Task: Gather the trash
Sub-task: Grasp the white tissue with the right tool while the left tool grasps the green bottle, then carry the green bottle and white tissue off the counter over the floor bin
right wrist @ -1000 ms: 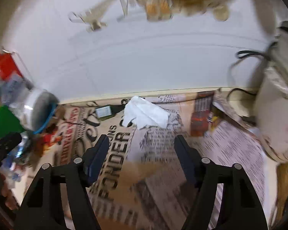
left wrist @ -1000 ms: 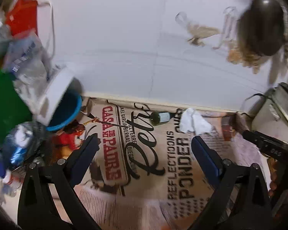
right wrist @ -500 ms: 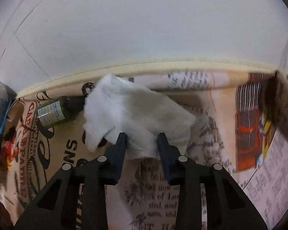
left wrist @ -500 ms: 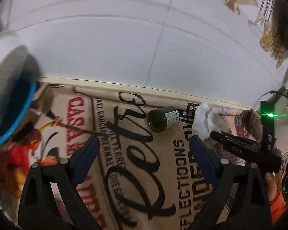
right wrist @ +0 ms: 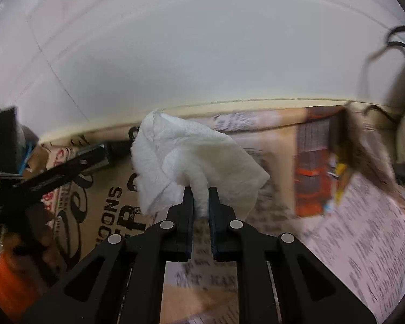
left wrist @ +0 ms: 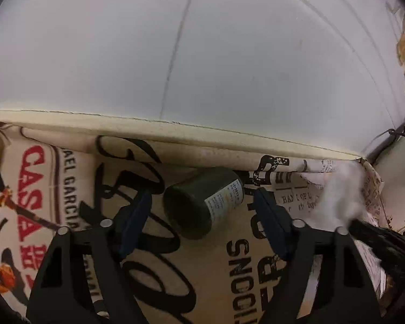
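A small dark green bottle (left wrist: 202, 202) with a pale label lies on its side on the printed table cover, close to the wall. My left gripper (left wrist: 202, 202) straddles it, and its jaws are closing with gaps still on both sides of the bottle. A crumpled white tissue (right wrist: 191, 156) hangs lifted off the cover, pinched by my right gripper (right wrist: 201, 197), which is shut on a fold of it. In the left wrist view the same tissue (left wrist: 343, 191) shows blurred at the right, above the dark right gripper.
A white tiled wall (left wrist: 202, 54) rises just behind the cover's cream back edge (left wrist: 175, 132). The left gripper's black body (right wrist: 48, 178) crosses the right wrist view at left. A pale appliance with dark cables (right wrist: 402, 124) stands at the right.
My left gripper dropped forward to the bottle and narrowed around it. My right gripper reached the tissue, shut on it and raised it off the cover.
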A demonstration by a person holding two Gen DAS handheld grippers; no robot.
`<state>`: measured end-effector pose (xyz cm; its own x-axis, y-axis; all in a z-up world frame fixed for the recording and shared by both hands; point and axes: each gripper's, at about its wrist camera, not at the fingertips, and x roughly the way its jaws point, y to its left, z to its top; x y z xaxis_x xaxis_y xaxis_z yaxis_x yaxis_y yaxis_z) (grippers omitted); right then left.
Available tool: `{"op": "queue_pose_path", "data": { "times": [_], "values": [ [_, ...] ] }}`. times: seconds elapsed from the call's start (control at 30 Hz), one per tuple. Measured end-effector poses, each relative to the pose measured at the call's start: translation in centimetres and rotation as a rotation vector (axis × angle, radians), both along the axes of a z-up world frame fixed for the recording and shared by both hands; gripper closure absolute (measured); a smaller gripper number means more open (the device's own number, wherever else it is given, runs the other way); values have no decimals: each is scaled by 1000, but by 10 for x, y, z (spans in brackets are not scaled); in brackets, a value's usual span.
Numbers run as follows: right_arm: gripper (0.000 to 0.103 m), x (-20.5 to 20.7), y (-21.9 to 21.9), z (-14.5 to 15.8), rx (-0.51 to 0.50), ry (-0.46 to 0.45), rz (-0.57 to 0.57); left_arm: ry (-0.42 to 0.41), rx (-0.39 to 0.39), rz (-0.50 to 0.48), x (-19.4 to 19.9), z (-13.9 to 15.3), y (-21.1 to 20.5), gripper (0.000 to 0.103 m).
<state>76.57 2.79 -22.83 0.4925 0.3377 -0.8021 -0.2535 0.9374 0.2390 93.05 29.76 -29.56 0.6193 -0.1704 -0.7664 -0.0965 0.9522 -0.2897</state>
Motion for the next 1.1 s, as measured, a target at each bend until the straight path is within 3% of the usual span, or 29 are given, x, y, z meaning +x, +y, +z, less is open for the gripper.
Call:
{"op": "queue_pose_path", "data": {
  "times": [0.03, 0.2, 0.47, 0.7, 0.9, 1.1],
  "values": [
    [94, -6, -9, 6, 9, -7, -12, 10, -2, -8, 2, -2, -2, 41],
    [94, -23, -38, 26, 30, -24, -44, 1, 26, -25, -12, 7, -13, 48],
    [94, -40, -62, 54, 65, -52, -31, -54, 115, -40, -67, 59, -41, 58],
    [94, -74, -87, 83, 98, -107, 40, -123, 157, -6, -135, 117, -74, 58],
    [94, -109, -116, 103, 131, -128, 122, -161, 200, 64, -192, 147, -117, 58],
    [94, -142, -114, 102, 149, -144, 209, -172, 209, 157, -257, 167, -160, 58]
  ]
}}
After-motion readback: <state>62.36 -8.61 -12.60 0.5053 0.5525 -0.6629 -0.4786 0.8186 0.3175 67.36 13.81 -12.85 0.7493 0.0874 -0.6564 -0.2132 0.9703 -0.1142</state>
